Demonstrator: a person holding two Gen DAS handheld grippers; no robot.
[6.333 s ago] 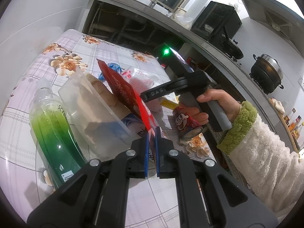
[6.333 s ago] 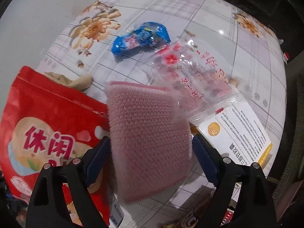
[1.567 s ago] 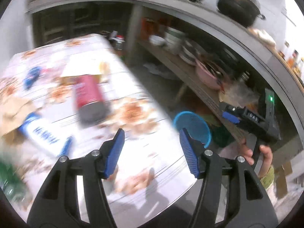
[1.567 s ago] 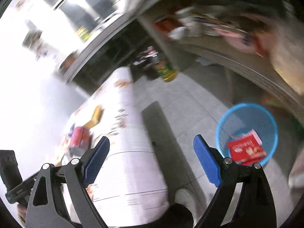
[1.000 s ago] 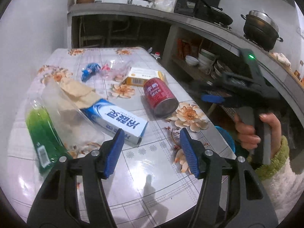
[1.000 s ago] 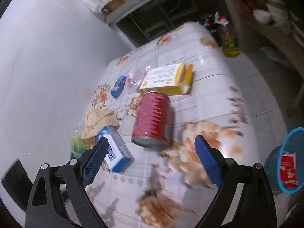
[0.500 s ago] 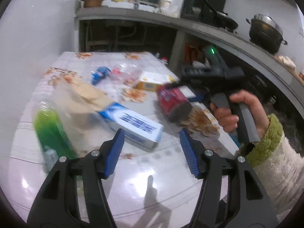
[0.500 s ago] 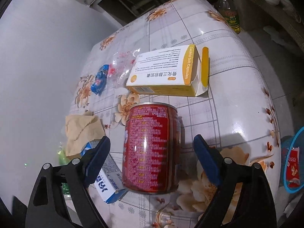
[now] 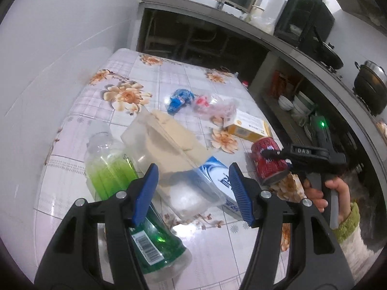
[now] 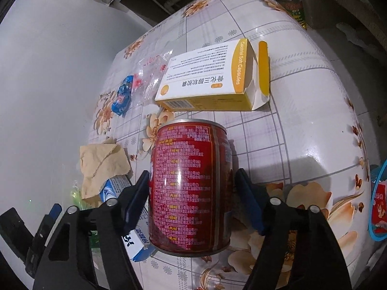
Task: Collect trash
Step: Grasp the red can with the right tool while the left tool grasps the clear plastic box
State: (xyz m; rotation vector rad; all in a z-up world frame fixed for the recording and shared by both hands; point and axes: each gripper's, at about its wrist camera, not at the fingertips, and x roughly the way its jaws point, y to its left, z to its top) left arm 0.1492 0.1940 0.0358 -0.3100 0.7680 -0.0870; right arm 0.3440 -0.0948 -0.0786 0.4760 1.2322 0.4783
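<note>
The right claw (image 10: 191, 200) is straddling the lying red can (image 10: 191, 188), spread, to lift it binward; the left claw (image 9: 192, 193) is hovering released.

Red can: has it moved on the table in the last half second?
No. The red can lies just before the yellow box, as before; only the right tongs closed in.

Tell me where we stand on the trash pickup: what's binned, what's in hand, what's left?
Binned: a red packet lies in the blue basket beside the table. In hand: the right gripper straddles the lying red can, jaws apparently not yet clamped. The left gripper is open over the clear tub. Left: green bottle, toothpaste box, yellow box, blue wrapper, clear bag.
</note>
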